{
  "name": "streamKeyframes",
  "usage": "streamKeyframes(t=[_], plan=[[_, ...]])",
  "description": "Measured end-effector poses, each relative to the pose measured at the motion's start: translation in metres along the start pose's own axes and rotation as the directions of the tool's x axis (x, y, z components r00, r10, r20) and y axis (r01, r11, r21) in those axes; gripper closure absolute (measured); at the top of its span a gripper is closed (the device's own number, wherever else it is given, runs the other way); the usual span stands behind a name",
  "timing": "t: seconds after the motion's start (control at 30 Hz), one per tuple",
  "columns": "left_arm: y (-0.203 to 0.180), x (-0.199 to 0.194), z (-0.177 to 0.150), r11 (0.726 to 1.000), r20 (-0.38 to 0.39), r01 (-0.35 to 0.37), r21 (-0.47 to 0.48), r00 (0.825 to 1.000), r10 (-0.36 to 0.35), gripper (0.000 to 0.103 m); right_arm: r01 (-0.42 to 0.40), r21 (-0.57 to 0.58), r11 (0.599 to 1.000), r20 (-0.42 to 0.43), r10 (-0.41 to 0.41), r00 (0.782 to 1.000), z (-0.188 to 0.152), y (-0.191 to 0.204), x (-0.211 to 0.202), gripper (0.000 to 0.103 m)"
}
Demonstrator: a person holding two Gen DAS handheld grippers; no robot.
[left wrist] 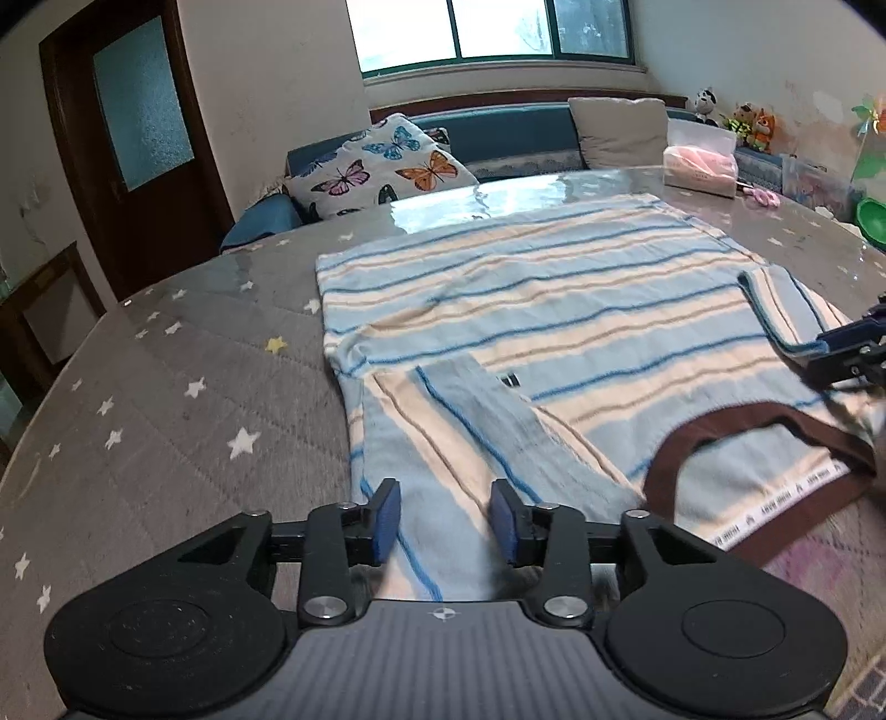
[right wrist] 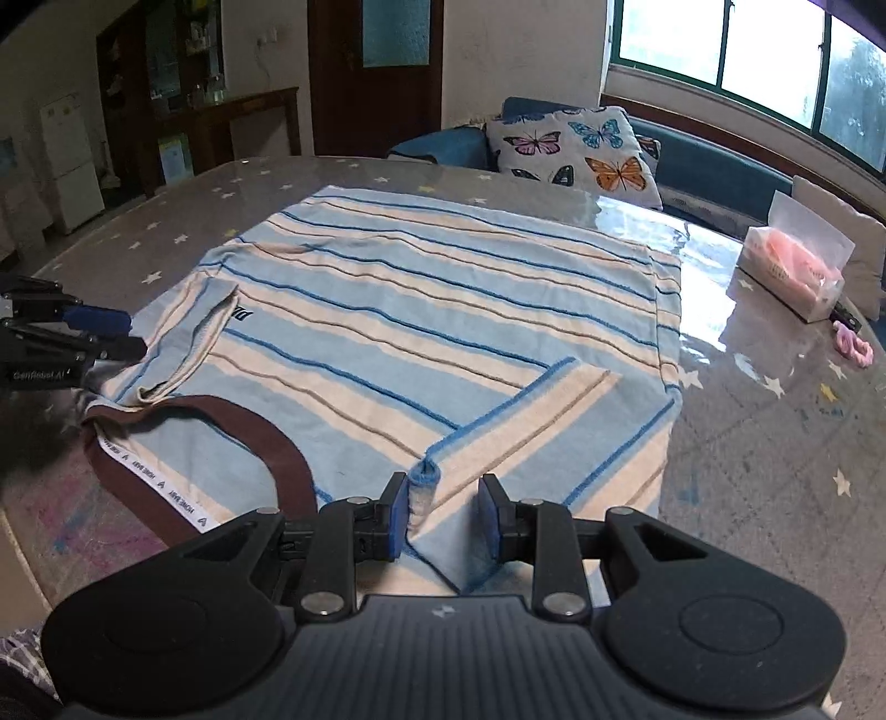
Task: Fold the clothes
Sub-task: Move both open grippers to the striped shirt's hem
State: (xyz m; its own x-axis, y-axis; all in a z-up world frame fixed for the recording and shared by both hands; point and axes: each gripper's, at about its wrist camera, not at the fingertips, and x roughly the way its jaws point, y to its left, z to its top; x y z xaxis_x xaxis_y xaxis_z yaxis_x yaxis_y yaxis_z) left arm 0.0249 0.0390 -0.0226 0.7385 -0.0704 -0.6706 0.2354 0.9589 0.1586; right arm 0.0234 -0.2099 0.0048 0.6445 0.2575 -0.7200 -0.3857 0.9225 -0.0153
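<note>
Both grippers sit at the near edge of the shirt with their jaws apart. Left gripper (left wrist: 446, 520): the blue pads stand open, and a folded-in sleeve (left wrist: 443, 443) lies between and beyond them without being clamped. Right gripper (right wrist: 440, 512): the jaws are likewise open; the other sleeve (right wrist: 531, 421) runs between the pads, its bunched cuff touching the inner face of the left-hand pad, while a gap shows at the other pad. The striped shirt (left wrist: 554, 310) lies flat on the table (left wrist: 166, 387), collar end nearest the grippers and hem toward the window (left wrist: 493, 27). Its stripes are light blue, cream, dark blue and tan. The brown collar (right wrist: 266, 448) carries a white printed tape along its inner side. Both sleeves are turned inward over the body of the shirt. The table has a grey cover with white and yellow stars under a glossy clear sheet. A tissue box (right wrist: 792, 271) stands on the far part of the table, well apart from the shirt. A butterfly cushion (left wrist: 382, 166) rests on the blue sofa (left wrist: 498, 133) behind the table.
</note>
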Motion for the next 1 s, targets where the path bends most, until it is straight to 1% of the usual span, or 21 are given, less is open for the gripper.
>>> streamKeyframes(t=[0.1, 0.13, 0.17, 0.2, 0.23, 0.37, 0.47, 0.5, 0.53, 0.6, 0.63, 0.7, 0.77, 0.87, 0.93, 0.97, 1.0], plan=[[-0.002, -0.006, -0.005, 1.0, -0.001, 0.005, 0.005, 1.0, -0.005, 0.062, -0.005, -0.011, 1.0, -0.012, 0.005, 1.0, -0.005, 0.003, 0.001, 0.077], [-0.002, -0.009, -0.005, 1.0, -0.001, 0.012, 0.005, 1.0, -0.012, 0.061, -0.008, -0.018, 1.0, -0.011, 0.008, 1.0, -0.007, 0.004, -0.001, 0.076], [-0.002, -0.012, -0.006, 1.0, -0.001, 0.016, 0.008, 1.0, -0.016, 0.056, -0.013, -0.021, 1.0, -0.009, 0.013, 1.0, -0.007, 0.005, -0.003, 0.075], [-0.002, -0.016, -0.007, 1.0, 0.002, 0.018, 0.016, 1.0, -0.018, 0.054, -0.023, -0.023, 0.999, -0.005, 0.023, 1.0, -0.008, 0.006, -0.007, 0.072], [-0.003, -0.02, -0.008, 0.999, 0.007, 0.019, 0.027, 1.0, -0.019, 0.054, -0.03, -0.025, 0.999, -0.003, 0.03, 1.0, -0.009, 0.005, -0.01, 0.068], [-0.004, -0.038, -0.015, 0.997, 0.019, 0.033, 0.071, 0.999, -0.034, 0.048, -0.035, -0.064, 0.997, -0.003, 0.035, 0.999, -0.016, 0.006, -0.025, 0.065], [-0.005, -0.046, -0.021, 0.993, 0.016, 0.049, 0.111, 0.999, -0.051, 0.047, -0.048, -0.106, 0.993, -0.019, 0.046, 0.999, -0.024, 0.006, -0.036, 0.061], [-0.005, -0.048, -0.023, 0.99, 0.014, 0.055, 0.126, 0.998, -0.058, 0.047, -0.051, -0.124, 0.991, -0.027, 0.048, 0.998, -0.027, 0.007, -0.039, 0.054], [-0.006, -0.05, -0.025, 0.988, 0.014, 0.063, 0.142, 0.998, -0.066, 0.047, -0.055, -0.151, 0.987, -0.036, 0.05, 0.998, -0.031, 0.008, -0.043, 0.05], [-0.011, -0.053, -0.028, 0.98, 0.019, 0.078, 0.181, 0.996, -0.083, 0.047, -0.063, -0.203, 0.977, -0.045, 0.055, 0.997, -0.036, 0.012, -0.048, 0.05], [-0.014, -0.053, -0.029, 0.976, 0.023, 0.079, 0.205, 0.996, -0.085, 0.046, -0.065, -0.229, 0.971, -0.048, 0.055, 0.997, -0.038, 0.015, -0.05, 0.047], [-0.019, -0.05, -0.03, 0.965, 0.033, 0.077, 0.249, 0.996, -0.088, 0.047, -0.059, -0.274, 0.96, -0.048, 0.048, 0.998, -0.039, 0.018, -0.051, 0.047], [-0.024, -0.045, -0.03, 0.957, 0.034, 0.084, 0.278, 0.995, -0.097, 0.046, -0.055, -0.29, 0.955, -0.051, 0.042, 0.998, -0.038, 0.018, -0.047, 0.047], [-0.028, -0.036, -0.03, 0.946, 0.03, 0.079, 0.316, 0.995, -0.093, 0.047, -0.057, -0.282, 0.958, -0.054, 0.043, 0.998, -0.037, 0.016, -0.04, 0.047], [-0.031, -0.032, -0.031, 0.937, 0.035, 0.074, 0.342, 0.995, -0.092, 0.047, -0.062, -0.273, 0.96, -0.045, 0.052, 0.998, -0.035, 0.013, -0.037, 0.048], [-0.031, -0.031, -0.031, 0.933, 0.036, 0.077, 0.351, 0.995, -0.096, 0.054, -0.057, -0.271, 0.961, -0.041, 0.047, 0.998, -0.034, 0.012, -0.035, 0.049], [-0.031, -0.028, -0.029, 0.933, 0.035, 0.081, 0.351, 0.994, -0.1, 0.066, -0.057, -0.268, 0.962, -0.041, 0.048, 0.998, -0.033, 0.011, -0.034, 0.049]])
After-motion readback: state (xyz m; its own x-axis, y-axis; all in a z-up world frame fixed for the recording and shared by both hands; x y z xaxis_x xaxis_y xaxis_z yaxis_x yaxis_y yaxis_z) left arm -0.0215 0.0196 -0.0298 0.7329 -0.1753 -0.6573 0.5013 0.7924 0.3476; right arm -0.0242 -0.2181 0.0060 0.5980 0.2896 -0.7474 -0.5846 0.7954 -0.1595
